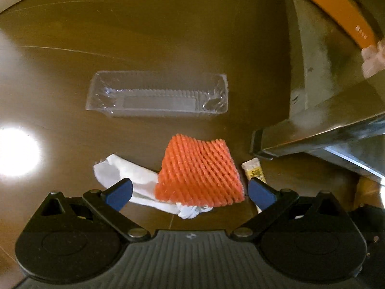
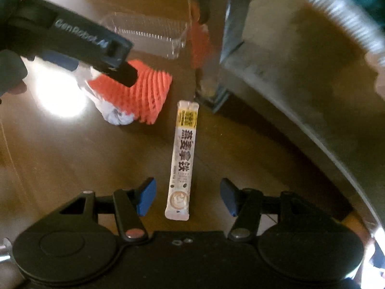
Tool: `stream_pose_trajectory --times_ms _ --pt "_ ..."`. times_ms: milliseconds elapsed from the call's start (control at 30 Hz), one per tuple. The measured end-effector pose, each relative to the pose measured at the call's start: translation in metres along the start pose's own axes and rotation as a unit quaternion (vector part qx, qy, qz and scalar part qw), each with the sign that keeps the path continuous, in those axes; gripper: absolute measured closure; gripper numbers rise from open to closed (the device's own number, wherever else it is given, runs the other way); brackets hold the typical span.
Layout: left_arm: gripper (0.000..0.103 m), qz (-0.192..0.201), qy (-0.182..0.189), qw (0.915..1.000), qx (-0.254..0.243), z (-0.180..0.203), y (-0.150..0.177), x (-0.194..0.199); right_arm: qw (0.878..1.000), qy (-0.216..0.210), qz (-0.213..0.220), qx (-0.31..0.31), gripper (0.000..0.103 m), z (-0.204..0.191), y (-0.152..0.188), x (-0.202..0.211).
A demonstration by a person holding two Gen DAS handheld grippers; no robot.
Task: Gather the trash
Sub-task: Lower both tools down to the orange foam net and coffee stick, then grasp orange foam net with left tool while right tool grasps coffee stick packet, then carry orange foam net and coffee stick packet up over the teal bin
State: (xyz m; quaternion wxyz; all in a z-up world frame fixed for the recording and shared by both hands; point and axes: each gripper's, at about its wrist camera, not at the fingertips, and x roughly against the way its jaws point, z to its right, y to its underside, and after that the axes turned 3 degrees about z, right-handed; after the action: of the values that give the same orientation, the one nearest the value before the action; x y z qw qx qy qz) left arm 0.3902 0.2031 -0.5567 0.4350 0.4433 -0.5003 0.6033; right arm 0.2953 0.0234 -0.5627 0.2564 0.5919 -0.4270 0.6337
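Note:
An orange foam fruit net [image 1: 199, 173] lies on the brown floor, partly over a crumpled white tissue [image 1: 125, 173]. My left gripper [image 1: 190, 193] is open, its blue fingers standing on either side of the net and tissue. Beyond them rests a clear plastic tray [image 1: 156, 95]. A white stick sachet [image 2: 182, 159] lies lengthwise on the floor, its near end between the blue fingers of my open right gripper [image 2: 186, 197]. In the right wrist view the left gripper [image 2: 96, 50] hangs over the net [image 2: 144, 94] and the tissue [image 2: 118, 115]; the tray [image 2: 149, 33] sits farther off.
A metal table leg with a black foot [image 1: 262, 142] stands right of the net, the same leg [image 2: 211, 96] just beyond the sachet. An orange box [image 1: 336, 9] lies on the table's lower shelf. A bright light glare [image 1: 16, 151] marks the glossy floor at left.

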Motion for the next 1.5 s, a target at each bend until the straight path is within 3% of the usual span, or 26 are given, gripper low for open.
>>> stream_pose_trajectory --times_ms 333,467,533,667,833,1067,1267,1500 --pt "0.004 -0.001 -0.016 0.9988 -0.046 0.013 -0.004 -0.033 1.000 -0.004 -0.014 0.012 0.048 -0.002 -0.010 -0.042" --pt "0.027 -0.008 -0.021 0.9977 -0.064 0.021 -0.003 -0.038 1.000 -0.003 -0.023 0.010 0.052 -0.001 -0.010 -0.048" --pt "0.031 -0.010 -0.026 0.9971 -0.071 0.024 -0.002 -0.040 0.999 0.002 -0.039 0.012 0.065 -0.003 -0.011 -0.055" --pt "0.060 -0.014 -0.027 0.9970 -0.072 0.027 0.000 -0.042 0.998 0.024 -0.032 0.045 0.080 -0.012 -0.010 -0.059" --pt "0.084 -0.010 -0.026 0.9975 -0.065 0.027 0.003 -0.039 0.998 0.033 -0.033 0.051 0.085 -0.015 -0.008 -0.057" --pt "0.086 0.005 -0.014 0.9987 -0.050 0.026 0.005 -0.017 0.999 0.032 -0.032 0.011 0.087 -0.003 0.001 -0.041" --pt "0.087 0.001 -0.003 0.9994 -0.034 0.015 0.016 0.013 0.999 0.017 -0.026 -0.009 0.087 0.005 0.010 0.004" --pt "0.087 -0.014 -0.001 0.9998 -0.012 -0.006 0.049 0.067 0.999 0.002 -0.050 -0.015 0.087 -0.010 0.037 0.055"
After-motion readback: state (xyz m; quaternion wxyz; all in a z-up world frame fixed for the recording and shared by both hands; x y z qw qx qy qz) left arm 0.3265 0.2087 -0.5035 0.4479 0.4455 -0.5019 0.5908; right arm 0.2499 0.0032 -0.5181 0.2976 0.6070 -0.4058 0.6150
